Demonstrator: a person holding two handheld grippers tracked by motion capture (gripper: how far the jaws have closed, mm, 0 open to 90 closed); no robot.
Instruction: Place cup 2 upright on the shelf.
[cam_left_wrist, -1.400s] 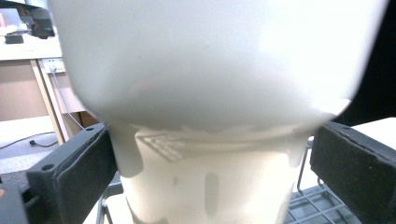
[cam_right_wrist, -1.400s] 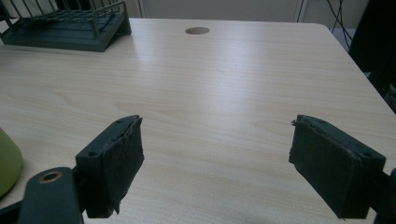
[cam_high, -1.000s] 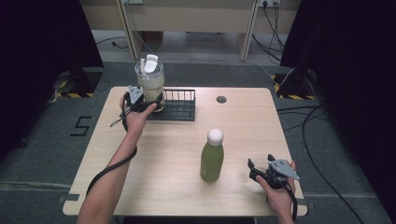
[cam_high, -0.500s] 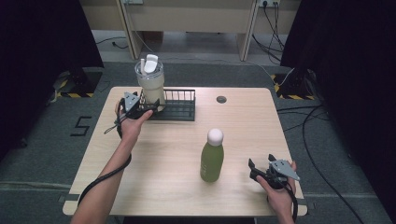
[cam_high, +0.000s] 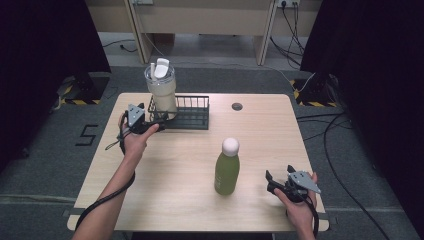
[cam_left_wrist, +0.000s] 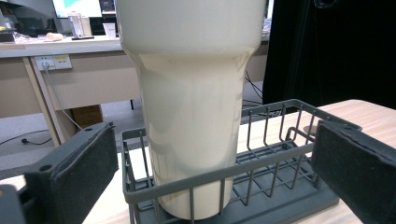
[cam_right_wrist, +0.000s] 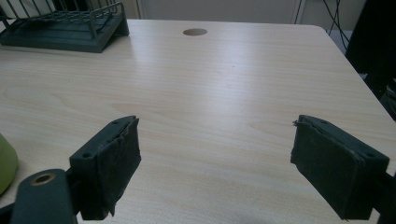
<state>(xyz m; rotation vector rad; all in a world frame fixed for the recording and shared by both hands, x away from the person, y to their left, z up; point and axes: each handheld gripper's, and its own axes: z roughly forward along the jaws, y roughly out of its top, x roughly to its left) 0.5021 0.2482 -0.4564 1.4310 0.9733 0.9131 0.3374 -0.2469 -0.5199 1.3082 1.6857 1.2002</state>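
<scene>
A tall cream tumbler (cam_high: 161, 92) with a clear lid stands upright in the left end of a black wire rack (cam_high: 192, 115) at the back of the table. My left gripper (cam_high: 154, 119) is open just in front of the rack's left corner. In the left gripper view the tumbler (cam_left_wrist: 196, 107) rises inside the rack (cam_left_wrist: 266, 163), and the left gripper (cam_left_wrist: 215, 161) holds nothing, its pads wide apart. A green bottle (cam_high: 226, 170) with a white cap stands front centre. The right gripper (cam_high: 271, 183) is open to the right of the bottle, apart from it, and in its own view the right gripper (cam_right_wrist: 215, 163) is empty over bare wood.
The wooden table (cam_high: 260, 135) has a round cable hole (cam_high: 237, 106) at the back right. The right gripper view catches the rack's corner (cam_right_wrist: 60, 28), the hole (cam_right_wrist: 194, 31) and a sliver of the green bottle (cam_right_wrist: 5, 163). Desks and cables lie beyond the table.
My left gripper has drawn back from the tumbler, toward the person and slightly left. The right gripper, the bottle and the tumbler have stayed where they were.
</scene>
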